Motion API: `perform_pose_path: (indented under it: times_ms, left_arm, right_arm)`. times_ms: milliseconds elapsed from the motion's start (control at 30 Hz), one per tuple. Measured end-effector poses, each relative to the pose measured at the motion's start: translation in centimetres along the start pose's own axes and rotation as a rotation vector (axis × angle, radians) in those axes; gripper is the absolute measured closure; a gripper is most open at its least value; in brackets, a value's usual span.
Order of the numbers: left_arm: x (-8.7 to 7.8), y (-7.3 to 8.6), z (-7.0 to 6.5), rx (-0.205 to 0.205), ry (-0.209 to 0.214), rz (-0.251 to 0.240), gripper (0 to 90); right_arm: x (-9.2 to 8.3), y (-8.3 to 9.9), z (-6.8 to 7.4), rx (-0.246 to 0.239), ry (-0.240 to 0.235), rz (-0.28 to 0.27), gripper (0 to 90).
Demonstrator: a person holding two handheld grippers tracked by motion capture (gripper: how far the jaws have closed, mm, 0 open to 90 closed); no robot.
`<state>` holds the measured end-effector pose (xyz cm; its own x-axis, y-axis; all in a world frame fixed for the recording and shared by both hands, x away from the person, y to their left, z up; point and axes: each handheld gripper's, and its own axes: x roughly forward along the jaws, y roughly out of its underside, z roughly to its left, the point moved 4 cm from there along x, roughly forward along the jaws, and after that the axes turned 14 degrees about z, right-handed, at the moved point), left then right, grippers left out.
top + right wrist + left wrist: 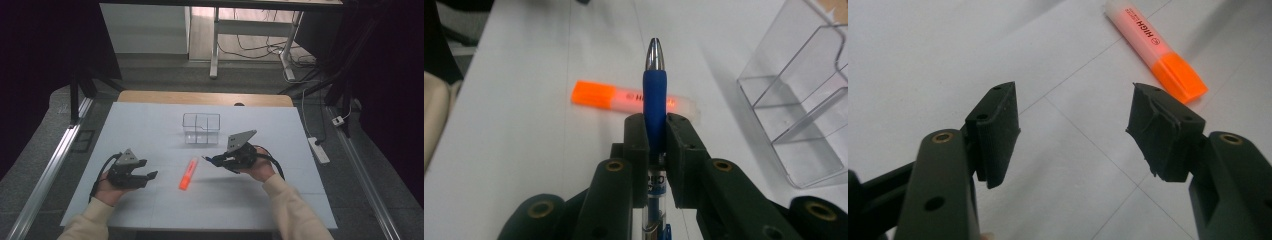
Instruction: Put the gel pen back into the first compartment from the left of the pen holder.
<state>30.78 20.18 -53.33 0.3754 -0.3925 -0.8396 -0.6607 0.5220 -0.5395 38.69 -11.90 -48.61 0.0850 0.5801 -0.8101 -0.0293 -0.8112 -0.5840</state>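
An orange highlighter (pixel 188 174) lies on the white table cover between my two hands; its orange cap (pixel 1179 77) points toward me. My left gripper (pixel 149 176) rests low at the left, open, with nothing between its pads (pixel 997 131). My right gripper (pixel 212 161) is held above the table to the right of the highlighter (pixel 634 100), shut on a blue pen (pixel 654 95) whose silver tip sticks out past the jaws. A clear plastic organizer (pixel 201 128) with compartments stands behind the highlighter, and its wall (pixel 804 100) is close on the right in the right gripper view.
The white cover (pixel 150 130) spans the table, with a wooden edge (pixel 205 98) at the back. Dark curtains flank both sides. A power strip (pixel 318 149) and cables lie on the floor to the right, and desk legs stand beyond.
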Motion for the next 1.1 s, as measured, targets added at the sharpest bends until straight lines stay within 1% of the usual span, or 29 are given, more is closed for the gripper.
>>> perform_pose_path:
  times_ms: [200,467,567,633,833,1033,1100]
  left_arm:
    - [0.0,0.0,0.0,0.0,0.0,0.0,36.8]
    - [0.0,0.0,0.0,-0.004,0.004,-0.004,36.7]
    - [0.0,0.0,0.0,-0.004,0.004,-0.004,36.7]
    - [0.0,0.0,0.0,-0.004,0.004,-0.006,36.7]
    - [0.0,0.0,0.0,-0.003,0.004,-0.006,36.7]
    - [-0.1,0.0,0.0,-0.002,0.003,-0.007,36.7]
    - [-0.1,0.0,0.0,-0.002,0.002,-0.007,36.7]
  right_arm:
    - [-0.6,0.0,0.0,0.037,0.015,-0.049,80.3]
    - [-1.2,0.0,-0.1,0.077,0.059,-0.098,80.2]
    - [-1.5,-0.1,0.0,0.08,0.078,-0.121,80.2]
    - [-1.7,-0.2,0.1,0.08,0.1,-0.133,80.2]
    - [-2.2,-0.6,0.3,0.084,0.124,-0.166,80.2]
    - [-2.5,-0.8,0.5,0.082,0.147,-0.183,80.1]
    - [-2.6,-0.9,0.5,0.089,0.157,-0.193,80.1]
